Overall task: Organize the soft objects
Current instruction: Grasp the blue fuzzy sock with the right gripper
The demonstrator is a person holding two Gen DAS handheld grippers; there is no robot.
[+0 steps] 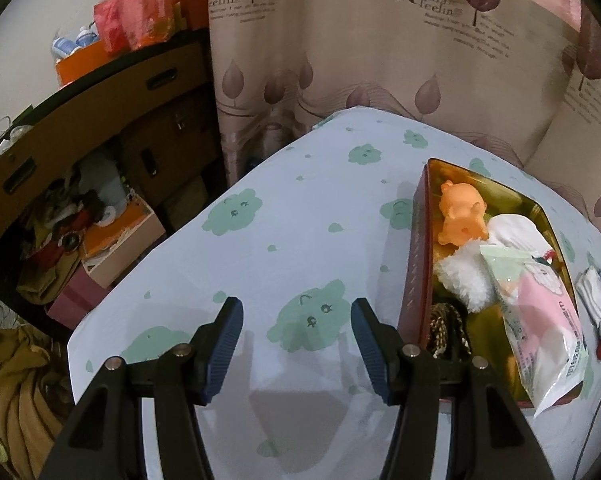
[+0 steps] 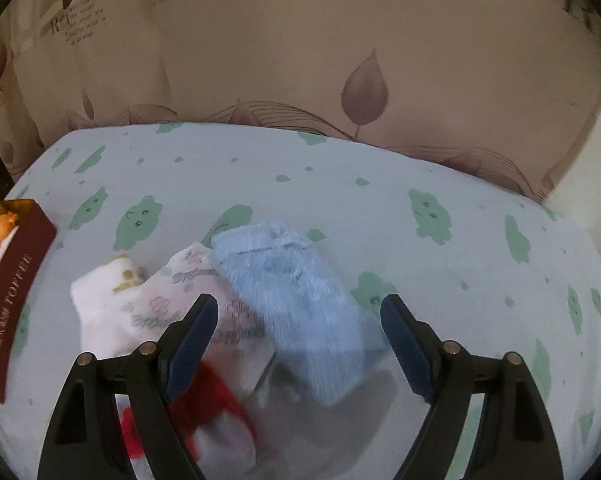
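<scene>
A dark red box (image 1: 414,276) with a gold inside stands on the table at right in the left wrist view. It holds an orange squeaky toy (image 1: 462,214), a white fluffy item (image 1: 466,280), a plastic packet (image 1: 540,320) and a patterned dark item (image 1: 448,328). My left gripper (image 1: 296,344) is open and empty over the cloth, left of the box. In the right wrist view my right gripper (image 2: 296,344) is open above a blue sock (image 2: 296,300), a floral white sock (image 2: 180,300), a plain white sock (image 2: 100,300) and a red-trimmed sock (image 2: 212,400). The box (image 2: 10,300) is at left.
The table wears a pale blue cloth with green clouds (image 1: 260,240). A leaf-print curtain (image 1: 380,60) hangs behind it. Left of the table are cardboard boxes and clutter (image 1: 80,200) and a mustard cloth (image 1: 16,392). The socks also show at the right edge (image 1: 600,300).
</scene>
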